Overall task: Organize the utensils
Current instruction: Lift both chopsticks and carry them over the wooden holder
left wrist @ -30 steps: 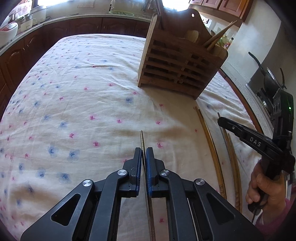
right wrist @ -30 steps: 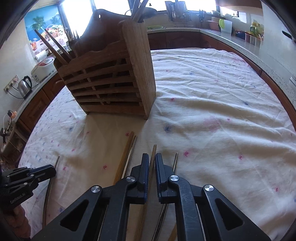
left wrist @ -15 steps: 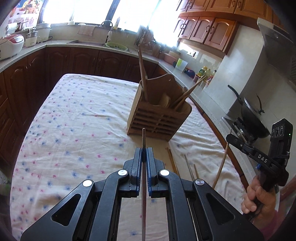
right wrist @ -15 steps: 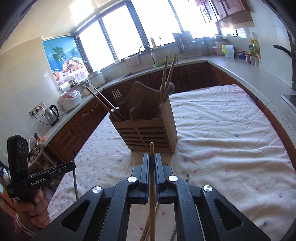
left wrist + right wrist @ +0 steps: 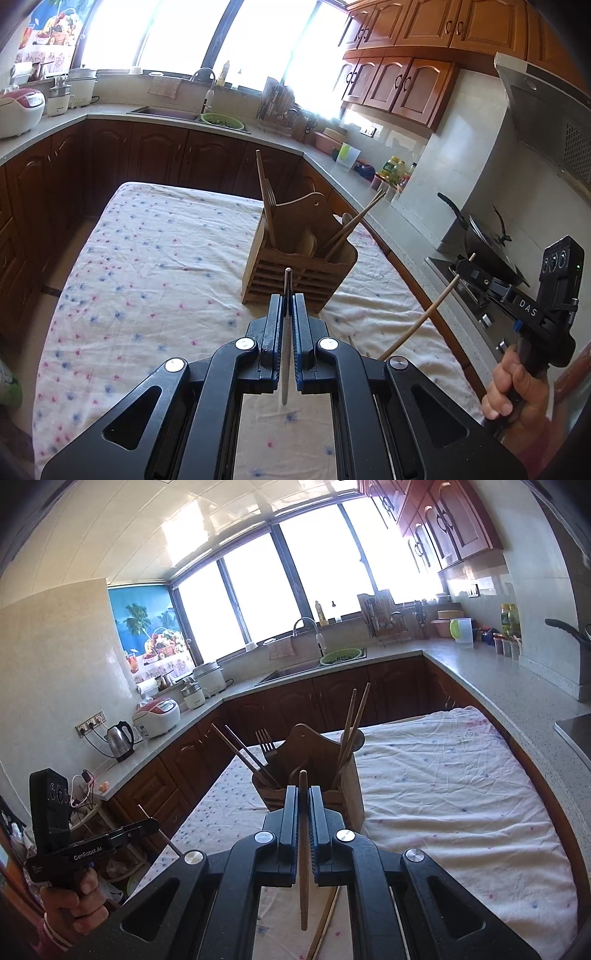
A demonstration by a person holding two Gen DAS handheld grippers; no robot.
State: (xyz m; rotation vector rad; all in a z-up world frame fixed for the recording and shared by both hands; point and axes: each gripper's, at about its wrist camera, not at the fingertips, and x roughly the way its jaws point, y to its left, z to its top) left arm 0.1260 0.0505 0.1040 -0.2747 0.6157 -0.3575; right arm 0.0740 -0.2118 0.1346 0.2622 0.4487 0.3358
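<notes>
The left gripper (image 5: 287, 310) is pinching a thin metal chopstick (image 5: 285, 332) between its closed fingers, and the stick is pointing forward, raised above the table. The right gripper (image 5: 303, 805) is clamping a wooden chopstick (image 5: 303, 849) in the same way, also lifted in the air. Ahead of both grippers, the wooden utensil holder (image 5: 295, 254) is standing upright on the flowered tablecloth (image 5: 155, 266). It is already containing chopsticks, a fork (image 5: 266, 743) and a spoon. Some more chopsticks (image 5: 323, 926) are lying on the cloth under the right gripper.
</notes>
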